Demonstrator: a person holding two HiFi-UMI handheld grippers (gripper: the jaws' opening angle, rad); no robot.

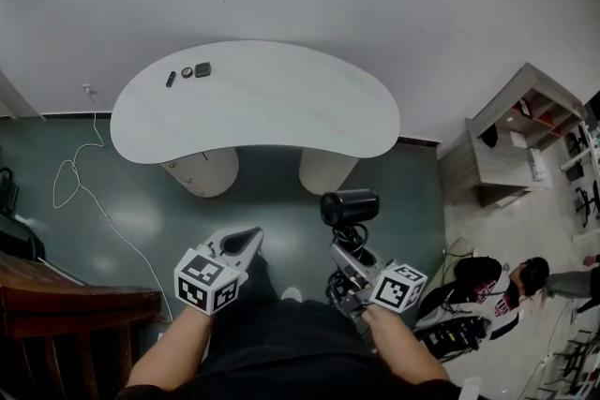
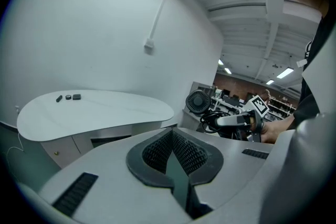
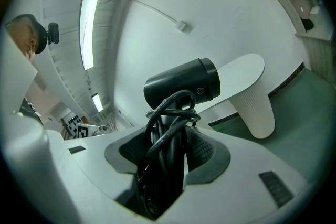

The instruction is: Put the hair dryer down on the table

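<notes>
Held near, well short of the far table, by the right gripper clamped on dryer handle and bunched cord, left gripper closed on nothing: could slip on that cord, or snag at release.

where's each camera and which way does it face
Head view: on the person's head, down at the table; forearms, left gripper, right gripper show.
Left gripper view: on the left gripper, along its shut jaws toward the table; right gripper shows.
Right gripper view: on the right gripper, along jaws clamped on the hair dryer toward the table; left gripper shows.
Shared: the table, in all.
</notes>
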